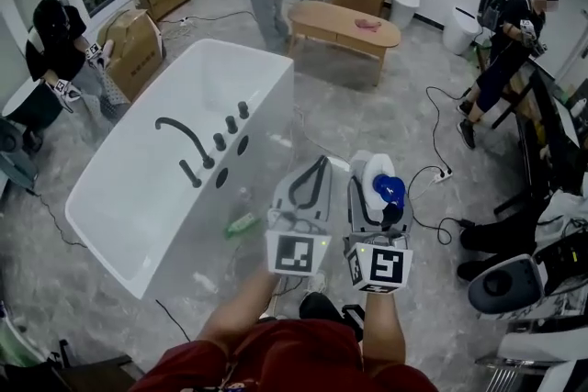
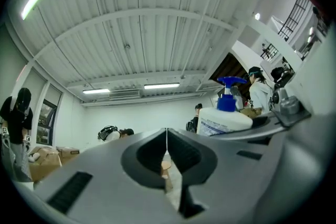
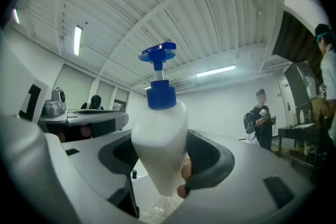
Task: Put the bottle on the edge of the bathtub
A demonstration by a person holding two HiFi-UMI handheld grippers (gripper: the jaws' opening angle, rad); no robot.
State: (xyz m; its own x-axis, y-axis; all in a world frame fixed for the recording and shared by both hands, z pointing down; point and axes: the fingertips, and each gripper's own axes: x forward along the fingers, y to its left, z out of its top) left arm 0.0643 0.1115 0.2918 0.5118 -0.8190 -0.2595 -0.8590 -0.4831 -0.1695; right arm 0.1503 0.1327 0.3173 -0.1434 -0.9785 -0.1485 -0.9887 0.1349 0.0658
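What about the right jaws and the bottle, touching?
Touching. The right gripper view shows the right gripper clamping the bottle, both jaws pressed against its sides.

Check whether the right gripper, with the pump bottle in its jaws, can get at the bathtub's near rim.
Probably yes. The right gripper grips the pump bottle, and the bathtub rim lies open to its left. Only the shut, empty left gripper sits between them, and it can move aside.
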